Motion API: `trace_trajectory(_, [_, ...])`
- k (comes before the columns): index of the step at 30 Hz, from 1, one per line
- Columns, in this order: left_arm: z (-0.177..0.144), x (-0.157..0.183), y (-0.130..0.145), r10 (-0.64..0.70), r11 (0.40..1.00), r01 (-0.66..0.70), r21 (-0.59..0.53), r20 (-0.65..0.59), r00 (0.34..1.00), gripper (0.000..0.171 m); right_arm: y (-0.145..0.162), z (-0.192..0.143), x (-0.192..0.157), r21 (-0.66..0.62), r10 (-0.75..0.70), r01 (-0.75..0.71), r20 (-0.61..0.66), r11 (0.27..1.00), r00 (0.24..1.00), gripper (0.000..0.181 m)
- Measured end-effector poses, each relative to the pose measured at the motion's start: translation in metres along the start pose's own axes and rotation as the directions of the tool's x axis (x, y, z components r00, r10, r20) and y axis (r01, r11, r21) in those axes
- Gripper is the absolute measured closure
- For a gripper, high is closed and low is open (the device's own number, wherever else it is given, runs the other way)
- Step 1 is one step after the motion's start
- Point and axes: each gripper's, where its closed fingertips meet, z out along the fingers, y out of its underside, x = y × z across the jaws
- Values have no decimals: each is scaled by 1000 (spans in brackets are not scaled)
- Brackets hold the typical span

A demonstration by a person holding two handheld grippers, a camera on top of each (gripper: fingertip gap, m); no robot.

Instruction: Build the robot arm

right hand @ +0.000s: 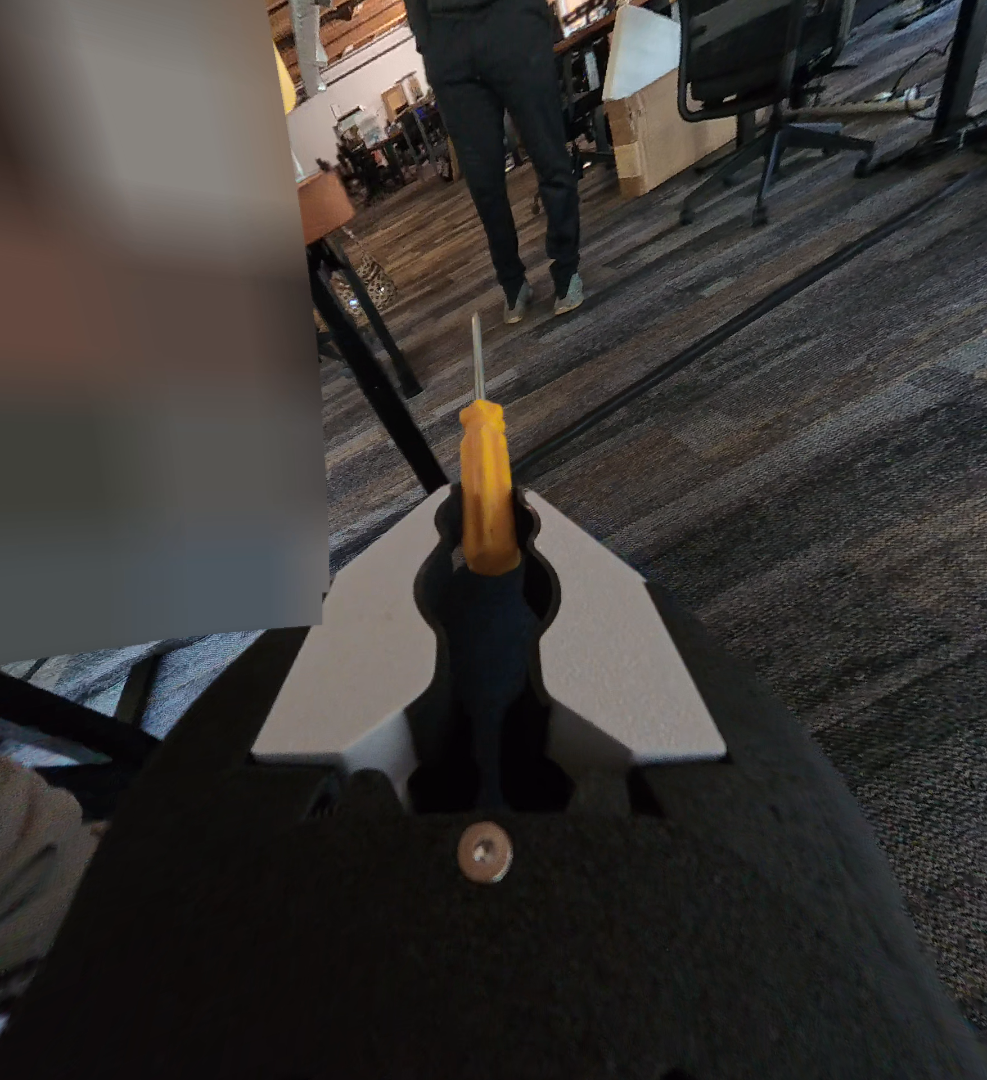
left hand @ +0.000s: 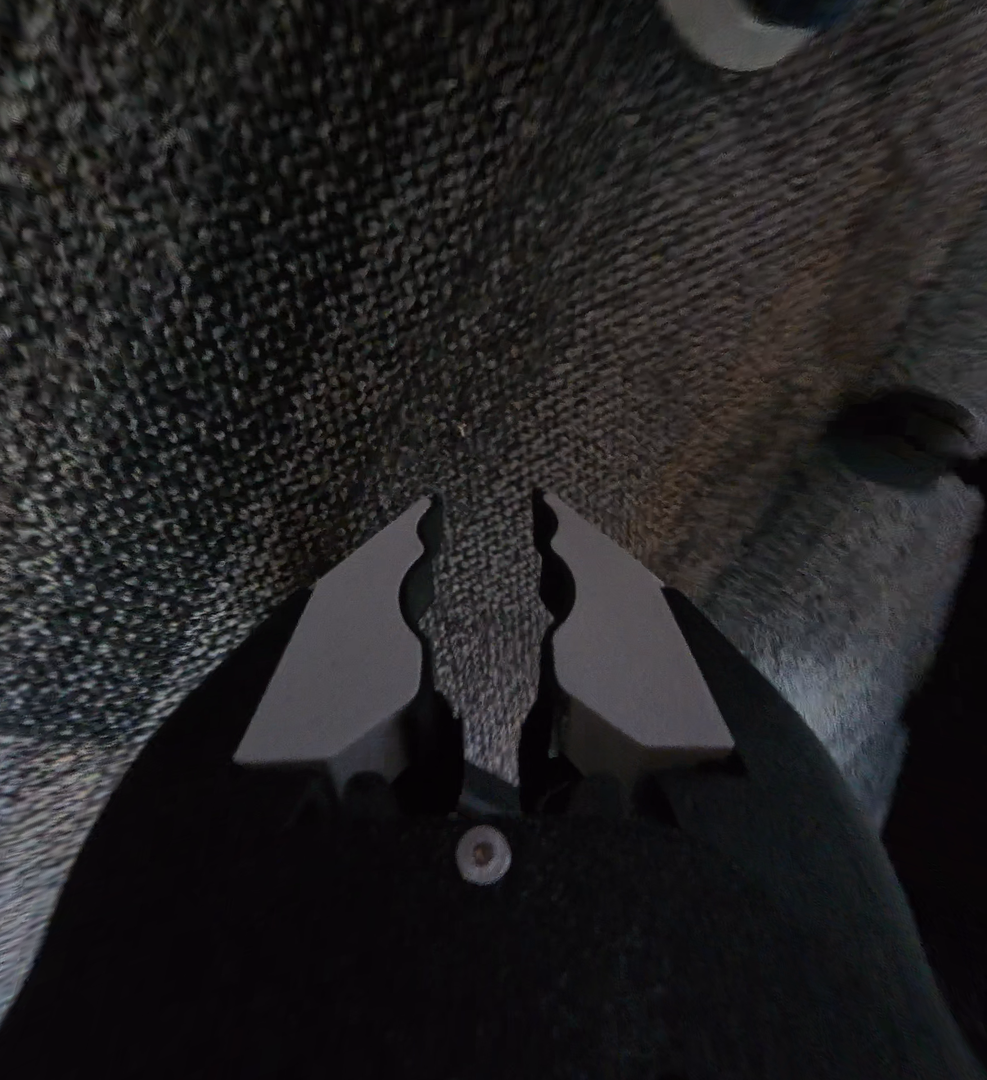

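My right gripper (right hand: 488, 502) is shut on a screwdriver (right hand: 482, 467) with a yellow handle. The handle sits between the white fingers (right hand: 590, 584), and the thin metal shaft points forward and up, away from the camera. It is held in the air above grey patterned carpet (right hand: 800, 497). My left gripper (left hand: 486, 502) points straight down at speckled grey carpet (left hand: 362, 292) from very close. Its white fingers (left hand: 362, 631) stand a narrow gap apart, with only carpet showing between them. It holds nothing.
A person in black trousers (right hand: 514, 146) stands ahead on the carpet. An office chair (right hand: 759, 87) and a cardboard box (right hand: 654, 134) are at the far right. A black table leg (right hand: 374, 362) slants at left; a black cable strip (right hand: 713, 339) crosses the floor. A black post (left hand: 958, 643) stands right of the left gripper.
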Motion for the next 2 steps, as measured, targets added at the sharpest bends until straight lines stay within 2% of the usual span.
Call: trace_trajectory(2, [23, -7, 5, -72, 996, 70, 49, 31, 997, 142, 5, -7, 14, 5, 47, -47, -14, 999, 999, 165])
